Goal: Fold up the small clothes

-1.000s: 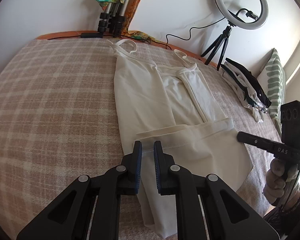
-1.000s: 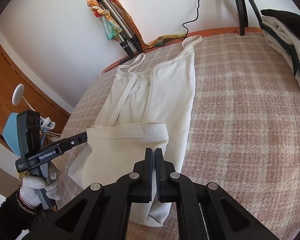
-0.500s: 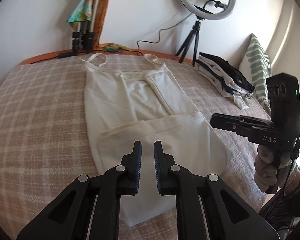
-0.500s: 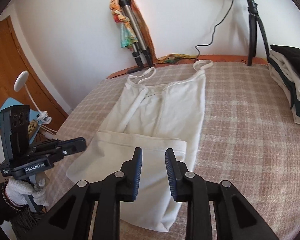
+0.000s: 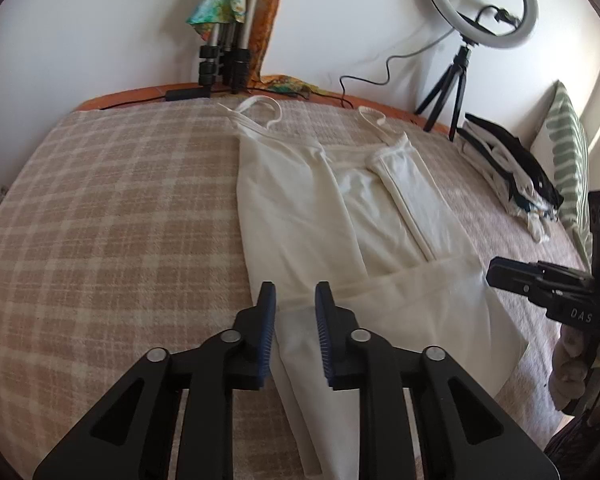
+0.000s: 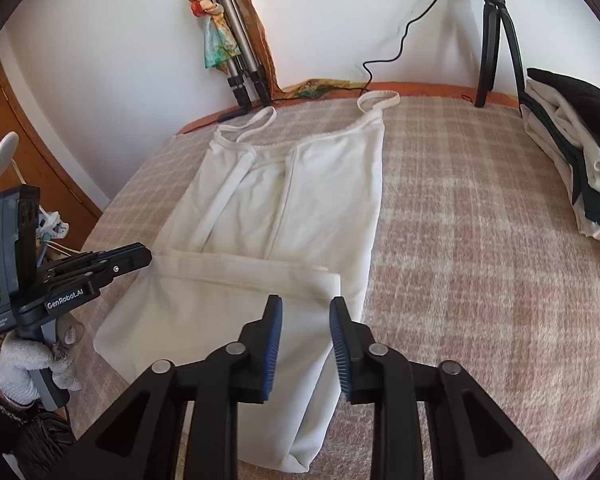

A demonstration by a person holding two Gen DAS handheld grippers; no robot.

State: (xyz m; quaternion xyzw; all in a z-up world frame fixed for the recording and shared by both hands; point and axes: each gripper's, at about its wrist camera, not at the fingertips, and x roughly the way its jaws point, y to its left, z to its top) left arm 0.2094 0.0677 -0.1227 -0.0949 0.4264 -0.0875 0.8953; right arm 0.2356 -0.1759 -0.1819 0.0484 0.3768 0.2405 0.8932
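Both sets of jaws are spread and empty here, the left gripper and right gripper poised over the near end of the white camisole, lying flat on the plaid bed with its hem folded up.

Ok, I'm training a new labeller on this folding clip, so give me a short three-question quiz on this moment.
1. True or false: the left gripper is clamped on the white top.
2. Which end of the top is folded over? A) the strap end B) the bottom end C) neither
3. Fill in: the pile of clothes lies on the blanket to the ____ of the top, as the right wrist camera shows it.

Key
1. False: both it and the right gripper are open, holding nothing.
2. B: the bottom end lies doubled up over the body.
3. right
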